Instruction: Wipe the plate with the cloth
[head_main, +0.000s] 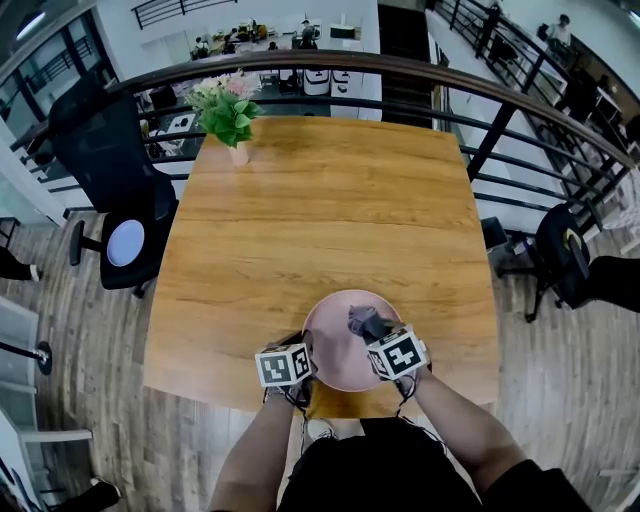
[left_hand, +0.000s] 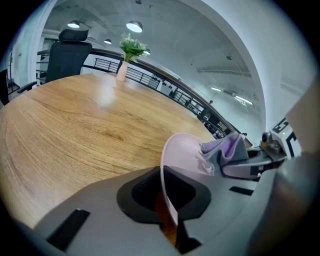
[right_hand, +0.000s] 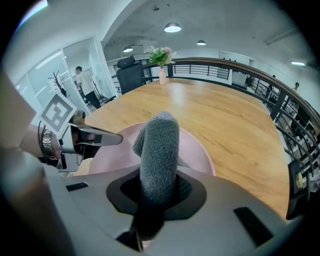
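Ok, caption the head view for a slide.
Left gripper clamps the round pink plate; right gripper holds a grey fleece cloth over it, on a wooden table.

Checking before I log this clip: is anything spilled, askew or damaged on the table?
Nothing stands out. The pink plate sits near the table's front edge, its rim gripped by the left tongs; the right tongs hold the grey cloth on it.

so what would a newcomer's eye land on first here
Probably the pink plate at the near edge of the wooden table, its rim clamped in the left gripper. Next comes the grey cloth, gripped by the right gripper over the plate. After that, the vase of flowers at the table's far end.
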